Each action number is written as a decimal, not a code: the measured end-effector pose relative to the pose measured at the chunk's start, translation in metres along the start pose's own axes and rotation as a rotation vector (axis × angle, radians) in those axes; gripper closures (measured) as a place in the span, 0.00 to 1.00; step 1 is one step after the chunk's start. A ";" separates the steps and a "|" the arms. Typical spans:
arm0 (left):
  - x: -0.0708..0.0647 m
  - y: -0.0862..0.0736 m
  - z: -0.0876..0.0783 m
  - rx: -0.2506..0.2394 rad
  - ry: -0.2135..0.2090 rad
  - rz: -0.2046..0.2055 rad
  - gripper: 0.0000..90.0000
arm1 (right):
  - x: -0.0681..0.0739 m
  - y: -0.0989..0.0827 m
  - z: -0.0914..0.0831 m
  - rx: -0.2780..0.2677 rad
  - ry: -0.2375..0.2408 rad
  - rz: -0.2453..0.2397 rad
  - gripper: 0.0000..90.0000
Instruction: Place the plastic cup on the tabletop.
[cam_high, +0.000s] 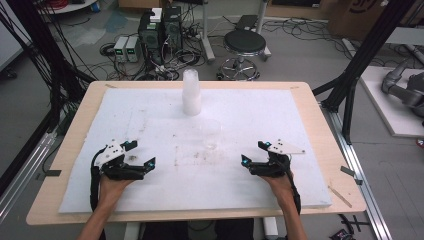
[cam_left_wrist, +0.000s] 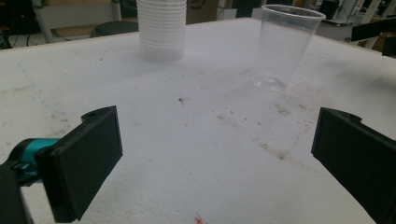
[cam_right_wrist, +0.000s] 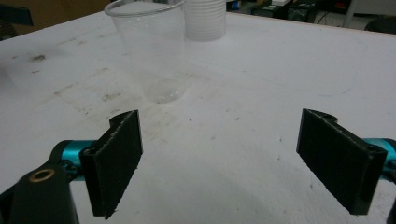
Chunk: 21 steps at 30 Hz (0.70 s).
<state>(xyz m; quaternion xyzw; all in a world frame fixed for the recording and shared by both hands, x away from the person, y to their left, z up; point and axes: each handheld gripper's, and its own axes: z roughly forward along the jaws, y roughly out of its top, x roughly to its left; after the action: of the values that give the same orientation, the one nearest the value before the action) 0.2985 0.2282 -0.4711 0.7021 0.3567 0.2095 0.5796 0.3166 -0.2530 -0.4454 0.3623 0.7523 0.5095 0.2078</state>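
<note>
On the desk: a white foam sheet (cam_high: 150, 190) covers most of the wooden desk (cam_high: 345, 185), and all the things stand on it.
Landmark: the single clear cup (cam_high: 210, 134) stands upright, mouth up, near the sheet's middle.
Cup, gripper views: the same cup (cam_left_wrist: 285, 46) shows ahead and to the right of the left fingers' gap; in the right gripper view the cup (cam_right_wrist: 152, 51) shows ahead and to the left.
Stack: a stack of cups (cam_high: 191, 93), upright and nested, stands just behind the cup on the far side, a little to its left, apart from it.
Stack, gripper views: the stack (cam_left_wrist: 161, 30) is cut off by the top edge; in the right gripper view the stack (cam_right_wrist: 204, 18) partly hides behind the cup.
Left gripper: the left gripper (cam_high: 142, 152) is near the sheet's front, well left of the cup and nearer the person.
Left fingers: spread wide (cam_left_wrist: 86, 158), with bare sheet between them, holding nothing.
Right gripper: the right gripper (cam_high: 254, 152) is right of the cup and nearer the person, apart from it.
Right fingers: spread wide (cam_right_wrist: 116, 158), with bare sheet between them, holding nothing.
Beyond the desk: a stool (cam_high: 244, 44) stands on the floor behind the stack.
</note>
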 end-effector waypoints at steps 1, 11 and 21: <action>0.000 0.000 0.000 0.000 0.001 0.001 0.02 | -0.003 -0.001 -0.002 -0.002 -0.006 -0.003 0.16; 0.000 0.000 0.000 -0.005 0.002 0.001 0.02 | -0.007 -0.008 0.000 0.003 -0.018 0.006 0.16; 0.001 -0.001 -0.001 -0.018 -0.006 -0.006 0.02 | -0.006 -0.010 -0.003 -0.026 -0.022 -0.001 0.16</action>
<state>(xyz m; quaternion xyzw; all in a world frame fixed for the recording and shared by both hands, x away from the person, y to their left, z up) 0.2980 0.2298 -0.4714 0.6963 0.3552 0.2090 0.5876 0.3157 -0.2616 -0.4539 0.3648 0.7436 0.5150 0.2207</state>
